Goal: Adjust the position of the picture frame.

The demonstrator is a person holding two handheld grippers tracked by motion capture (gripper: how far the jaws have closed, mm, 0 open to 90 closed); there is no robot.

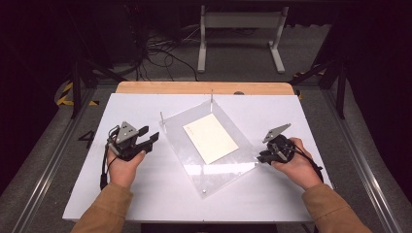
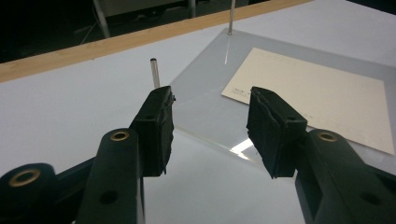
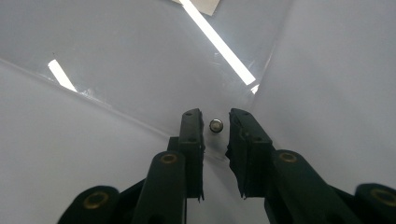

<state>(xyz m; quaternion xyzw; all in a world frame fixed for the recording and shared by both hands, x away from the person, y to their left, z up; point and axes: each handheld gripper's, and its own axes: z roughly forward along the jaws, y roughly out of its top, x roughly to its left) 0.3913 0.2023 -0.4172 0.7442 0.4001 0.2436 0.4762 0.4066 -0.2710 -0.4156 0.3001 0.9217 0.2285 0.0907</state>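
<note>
A clear acrylic plate [image 1: 214,170] lies askew in the middle of the white table, with a cream sheet of paper [image 1: 210,138] at its centre. Thin metal posts stand at its left corner [image 1: 162,118] and far corner [image 1: 212,97]. My left gripper [image 1: 149,135] hovers left of the plate, open and holding nothing. In the left gripper view its jaws [image 2: 212,109] frame the plate's near edge, beside the post [image 2: 154,72] and the paper [image 2: 317,93]. My right gripper [image 1: 261,156] is at the plate's right corner. Its jaws [image 3: 215,114] stand narrowly apart around a small round metal pin [image 3: 215,125], not touching it.
A wooden strip [image 1: 204,88] runs along the table's far edge. Beyond it on the floor are a white metal stand [image 1: 240,29] and loose cables [image 1: 160,48]. Bare white tabletop [image 1: 145,194] lies between the plate and the near edge.
</note>
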